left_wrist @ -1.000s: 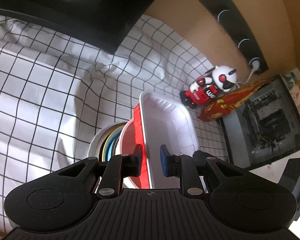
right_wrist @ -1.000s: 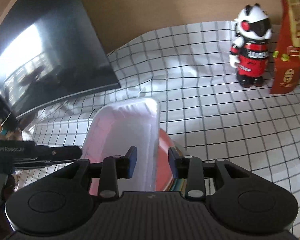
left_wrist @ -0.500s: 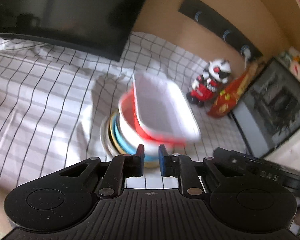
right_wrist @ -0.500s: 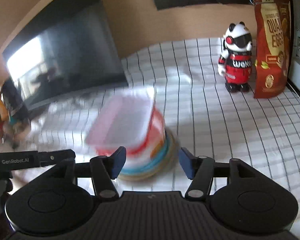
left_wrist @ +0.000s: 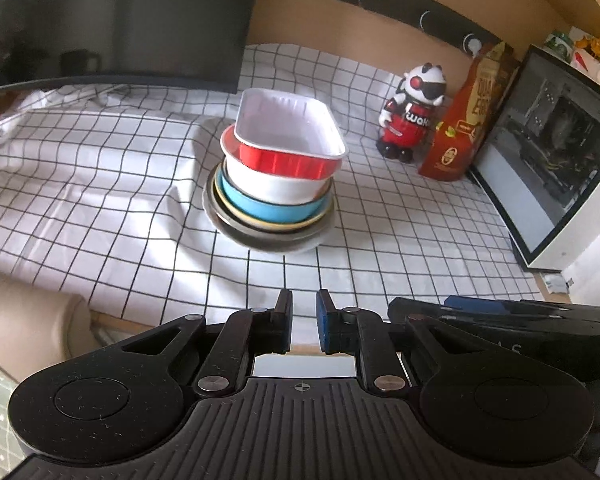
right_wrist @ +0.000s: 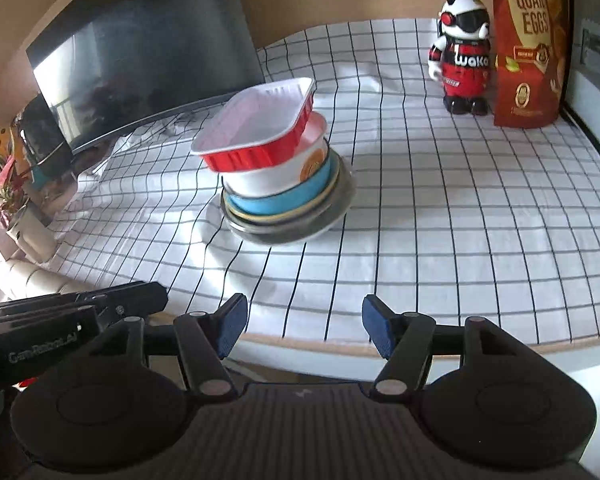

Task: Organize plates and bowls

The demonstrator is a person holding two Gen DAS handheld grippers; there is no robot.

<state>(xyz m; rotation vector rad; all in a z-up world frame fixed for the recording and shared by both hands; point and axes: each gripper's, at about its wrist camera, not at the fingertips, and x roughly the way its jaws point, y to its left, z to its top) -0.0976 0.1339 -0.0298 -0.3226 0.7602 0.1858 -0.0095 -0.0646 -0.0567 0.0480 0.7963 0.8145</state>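
A stack of dishes stands on the checked cloth. A red foil tray with a white inside (left_wrist: pixel 288 140) (right_wrist: pixel 260 128) sits tilted on top. Under it are a white bowl (left_wrist: pixel 272 186) (right_wrist: pixel 276 176), a blue bowl (left_wrist: pixel 260 210) (right_wrist: pixel 276 202) and a grey plate (left_wrist: pixel 260 240) (right_wrist: pixel 296 228). My left gripper (left_wrist: pixel 303 324) is nearly shut and empty, back at the table's front edge. My right gripper (right_wrist: pixel 302 330) is open and empty, also at the front edge. Both are well clear of the stack.
A panda robot toy (left_wrist: pixel 414 114) (right_wrist: pixel 462 56) and an orange snack bag (left_wrist: pixel 466 120) (right_wrist: pixel 528 44) stand at the back right. A dark monitor (left_wrist: pixel 112 20) (right_wrist: pixel 140 52) is at the back left. A framed screen (left_wrist: pixel 552 156) is on the right.
Both grippers let go of the red tray and pulled back from the stack to the table's front edge. The right gripper opened wider. The tray stays on top of the stack.
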